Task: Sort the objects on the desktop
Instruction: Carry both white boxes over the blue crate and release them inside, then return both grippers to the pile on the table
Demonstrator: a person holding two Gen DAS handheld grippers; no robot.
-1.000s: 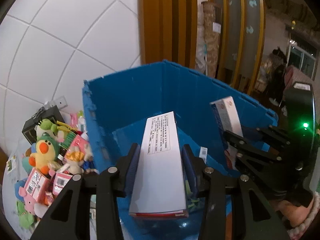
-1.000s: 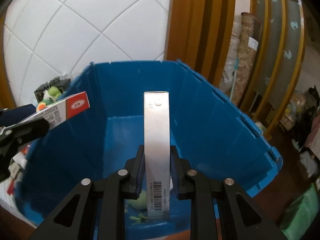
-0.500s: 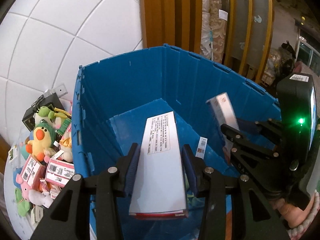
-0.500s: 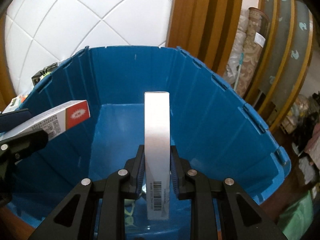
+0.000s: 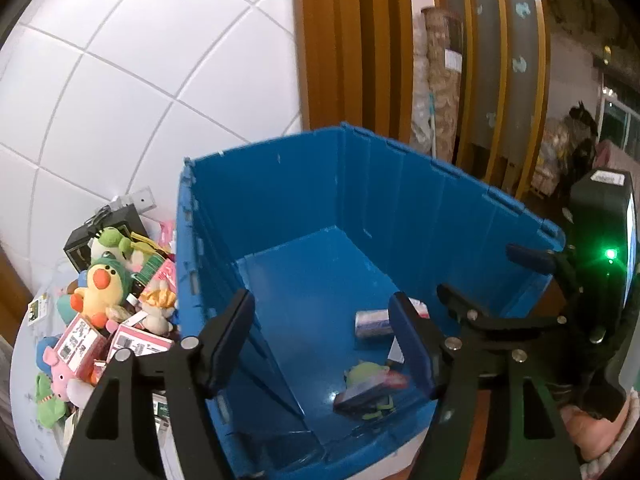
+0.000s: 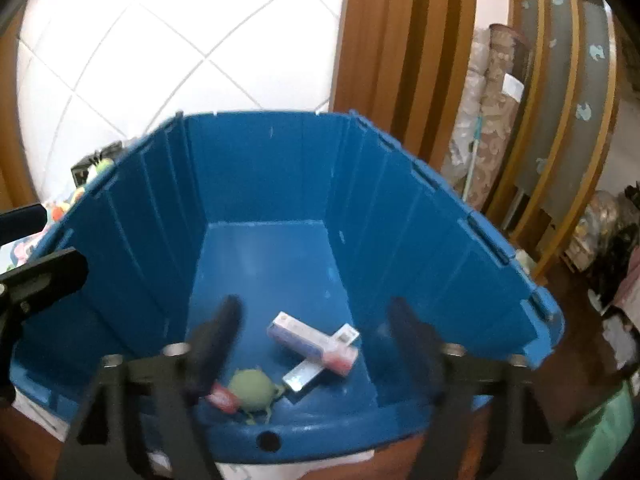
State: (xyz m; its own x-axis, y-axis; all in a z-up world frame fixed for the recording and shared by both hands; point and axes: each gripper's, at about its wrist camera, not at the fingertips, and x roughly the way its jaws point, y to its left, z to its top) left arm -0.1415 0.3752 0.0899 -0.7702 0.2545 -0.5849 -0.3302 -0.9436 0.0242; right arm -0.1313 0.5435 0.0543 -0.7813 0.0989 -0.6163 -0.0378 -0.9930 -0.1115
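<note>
Claws both over the big blue plastic crate (image 6: 280, 184), pointing down into it. My left claw (image 5: 322, 340) has just been opening; jaws stand apart w/ nothing between them. My right claw (image 6: 316, 344) has just been opening too, jaws wide and blurred in its own view, also empty; from the left-wrist view it shows at the right edge (image 5: 484, 272), w/ a green light on its black body.

On the crate floor, near end: long white carton w/ blue and pink print (image 6: 312, 338) lies flat, crossing over a slim silver-white carton (image 6: 320, 360) that sticks out on both sides of it. Just left of those sits a round green plush toy (image 6: 250, 392), touching a red-ended box (image 6: 220, 396) partly hidden behind my right claw's left finger. In the left-wrist view the same lot sits low right in the crate: green plush (image 5: 366, 372) w/ a dark red-ended box (image 5: 368, 392) lying partly on it, and the blue-white carton (image 5: 374, 322) farther back, partly behind my left claw's right finger.

Left of the crate, outside it, a heap on the white worktop (image 5: 28, 364): yellow duck plush w/ orange beak (image 5: 100, 288), green frog plush (image 5: 112, 240), pink printed boxes (image 5: 80, 340), pink pig plush (image 5: 56, 368), black box (image 5: 108, 224) at the far end by the white tiled wall (image 5: 140, 80).
</note>
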